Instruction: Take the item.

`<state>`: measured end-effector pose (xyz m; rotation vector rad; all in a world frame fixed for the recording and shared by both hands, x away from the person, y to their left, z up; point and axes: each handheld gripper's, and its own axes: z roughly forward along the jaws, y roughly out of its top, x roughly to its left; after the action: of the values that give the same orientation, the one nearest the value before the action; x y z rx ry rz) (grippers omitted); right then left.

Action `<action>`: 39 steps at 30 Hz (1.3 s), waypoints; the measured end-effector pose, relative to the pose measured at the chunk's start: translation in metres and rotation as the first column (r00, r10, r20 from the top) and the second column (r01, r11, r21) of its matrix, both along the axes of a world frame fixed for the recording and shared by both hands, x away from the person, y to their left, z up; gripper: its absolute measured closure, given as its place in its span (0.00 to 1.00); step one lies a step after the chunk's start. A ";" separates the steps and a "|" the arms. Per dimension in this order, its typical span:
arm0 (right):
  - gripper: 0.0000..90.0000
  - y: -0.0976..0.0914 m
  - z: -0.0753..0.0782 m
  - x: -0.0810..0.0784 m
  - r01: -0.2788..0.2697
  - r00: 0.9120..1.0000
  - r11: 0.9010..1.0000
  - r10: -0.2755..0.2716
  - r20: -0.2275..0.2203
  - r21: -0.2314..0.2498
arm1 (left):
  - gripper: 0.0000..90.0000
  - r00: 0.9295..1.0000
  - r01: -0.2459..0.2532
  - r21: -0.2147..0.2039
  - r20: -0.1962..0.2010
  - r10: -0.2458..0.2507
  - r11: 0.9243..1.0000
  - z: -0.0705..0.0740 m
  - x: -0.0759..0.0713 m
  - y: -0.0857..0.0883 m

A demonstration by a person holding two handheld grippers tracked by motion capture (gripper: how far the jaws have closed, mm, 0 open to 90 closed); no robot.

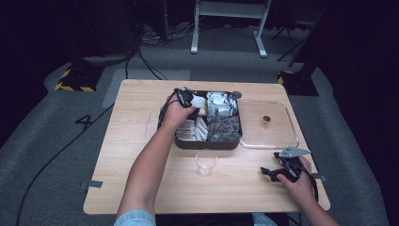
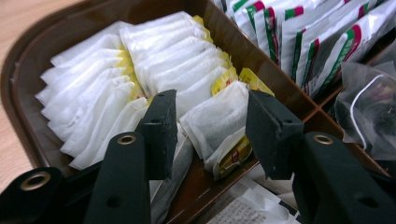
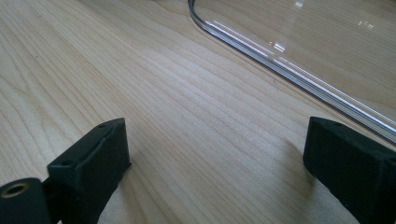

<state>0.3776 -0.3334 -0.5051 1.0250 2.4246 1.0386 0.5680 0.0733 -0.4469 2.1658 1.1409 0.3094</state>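
While left claw hovers: gripper spread wide around a teabag
Box: teabags, sachets
Right gripper: released, on table

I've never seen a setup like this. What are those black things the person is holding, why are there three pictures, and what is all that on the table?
A person holds a hand-operated claw in each hand. The high view looks down on the table; the other two come from cameras riding on each claw.

The left claw reaches into a brown box with compartments full of tea bags and packets. Its jaws are open on either side of one white tea bag, not yet squeezing it.

The right claw is open and empty, low over the bare wood near a clear lid lying flat beside the box. A small clear cup stands in front of the box.
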 end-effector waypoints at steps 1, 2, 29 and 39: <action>0.08 0.000 0.000 0.000 0.000 1.000 1.000 0.000 -0.001 0.001 | 0.61 1.000 0.007 0.009 -0.007 -0.007 1.000 0.000 0.001 0.000; 0.08 0.000 0.000 0.000 0.000 1.000 1.000 0.000 0.000 0.000 | 0.63 1.000 0.011 0.011 -0.011 -0.011 1.000 0.000 0.001 -0.001; 0.08 0.000 0.000 0.000 0.000 1.000 1.000 0.000 0.000 0.000 | 0.77 0.997 0.041 0.045 -0.064 -0.038 0.998 0.003 0.002 -0.012; 0.08 0.000 0.000 0.000 0.000 1.000 1.000 0.000 0.000 0.001 | 0.93 0.993 0.064 0.087 -0.102 -0.055 0.994 0.001 0.007 -0.015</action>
<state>0.3776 -0.3334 -0.5051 1.0251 2.4244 1.0393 0.5747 0.0581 -0.4459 2.3124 1.1336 0.2323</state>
